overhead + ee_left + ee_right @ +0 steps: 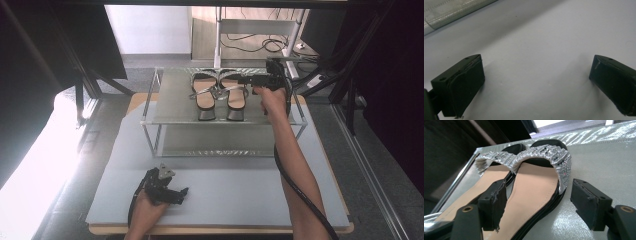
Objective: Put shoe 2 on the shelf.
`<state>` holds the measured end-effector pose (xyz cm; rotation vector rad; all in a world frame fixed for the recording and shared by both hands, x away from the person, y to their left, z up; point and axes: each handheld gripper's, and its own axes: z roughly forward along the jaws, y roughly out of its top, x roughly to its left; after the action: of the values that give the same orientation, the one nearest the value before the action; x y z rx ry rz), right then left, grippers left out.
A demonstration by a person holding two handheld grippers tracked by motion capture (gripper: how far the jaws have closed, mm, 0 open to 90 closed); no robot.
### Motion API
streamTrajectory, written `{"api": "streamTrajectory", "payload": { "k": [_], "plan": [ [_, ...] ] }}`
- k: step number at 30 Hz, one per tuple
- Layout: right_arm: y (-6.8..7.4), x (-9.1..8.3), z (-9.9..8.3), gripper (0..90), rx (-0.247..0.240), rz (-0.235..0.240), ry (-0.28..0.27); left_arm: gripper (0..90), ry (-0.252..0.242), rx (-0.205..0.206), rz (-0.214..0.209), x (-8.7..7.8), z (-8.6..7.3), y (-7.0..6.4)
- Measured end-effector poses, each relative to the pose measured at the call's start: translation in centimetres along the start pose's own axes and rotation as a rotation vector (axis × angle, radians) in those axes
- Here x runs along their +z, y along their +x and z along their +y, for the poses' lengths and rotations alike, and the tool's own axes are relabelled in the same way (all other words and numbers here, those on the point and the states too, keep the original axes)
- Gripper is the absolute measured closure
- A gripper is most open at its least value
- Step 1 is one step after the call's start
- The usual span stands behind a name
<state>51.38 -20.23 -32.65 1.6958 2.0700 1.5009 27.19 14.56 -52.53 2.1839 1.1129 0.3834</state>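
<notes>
- A pair of sandals sits side by side on the top shelf of a small metal rack at the far side of the table, toes pointing away and heels toward the person.
- The right gripper is up at that shelf, coming in from the right-hand side of the right sandal, so it reaches across the shoe's long axis rather than along it.
- In the right gripper view the jaws stand wide apart and straddle that sandal: one jaw lies over the tan insole, the other outside the sole edge on the shelf; nothing is pinched yet.
- The left sandal lies just beside it, close enough that the inner jaw has little room, by my reckoning.
- The right arm is stretched nearly straight forward, the hand well out over the shelf.
- The left gripper rests low on the grey mat near the table's front edge, well apart from the rack, jaws spread wide and empty.
</notes>
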Motion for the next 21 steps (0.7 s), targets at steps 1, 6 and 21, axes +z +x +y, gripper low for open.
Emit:
{"api": "streamTrajectory", "payload": {
  "k": [1,6,21],
  "plan": [
    [0.0,-0.3,-0.1,26.1,-0.004,0.004,-0.002,0.0,0.0,-0.001,0.0,0.0,0.0,0.0],
    [0.0,-1.4,-0.3,18.2,-0.016,0.01,-0.014,0.0,0.0,0.0,0.0,0.0,0.0,0.0],
    [-0.4,-5.8,-2.2,11.3,-0.073,0.031,-0.023,0.0,0.001,0.002,0.0,0.0,0.0,0.0]
  ]
}}
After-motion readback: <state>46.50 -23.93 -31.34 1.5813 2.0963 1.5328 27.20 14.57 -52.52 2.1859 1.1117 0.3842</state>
